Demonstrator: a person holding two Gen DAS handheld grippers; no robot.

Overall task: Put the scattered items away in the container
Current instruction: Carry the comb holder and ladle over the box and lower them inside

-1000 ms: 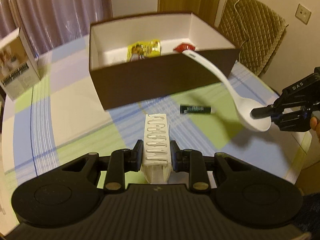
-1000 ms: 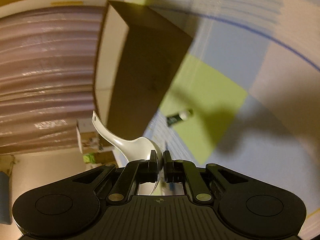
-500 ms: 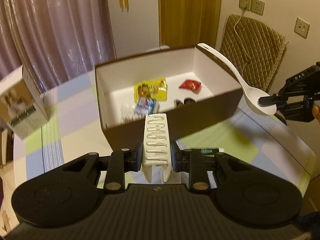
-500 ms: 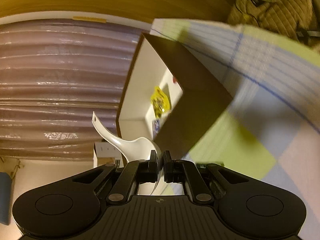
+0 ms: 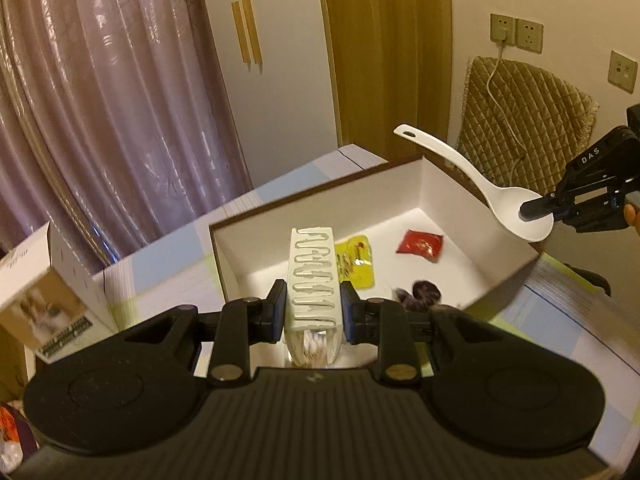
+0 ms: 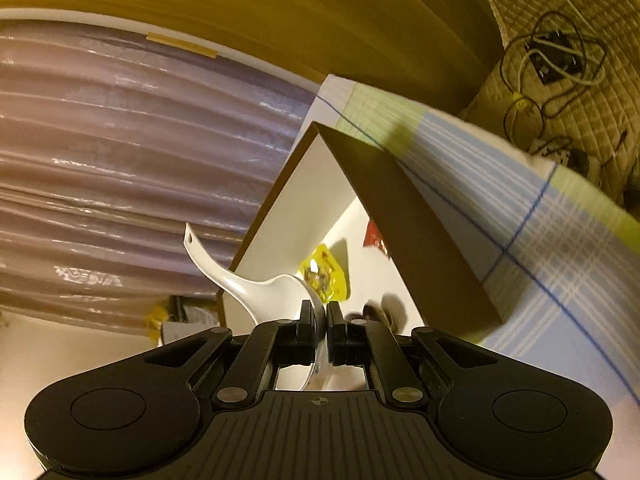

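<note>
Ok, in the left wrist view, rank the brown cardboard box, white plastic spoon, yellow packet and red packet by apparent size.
1. Brown cardboard box, clearly largest.
2. White plastic spoon, though it is held up nearer the camera.
3. Yellow packet, partly hidden, and red packet: too alike to rank.

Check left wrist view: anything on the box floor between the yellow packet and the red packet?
Nothing: bare white box floor between yellow packet and red packet, per left wrist view.

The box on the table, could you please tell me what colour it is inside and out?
The box is white inside, dark brown outside; left wrist view.
</note>
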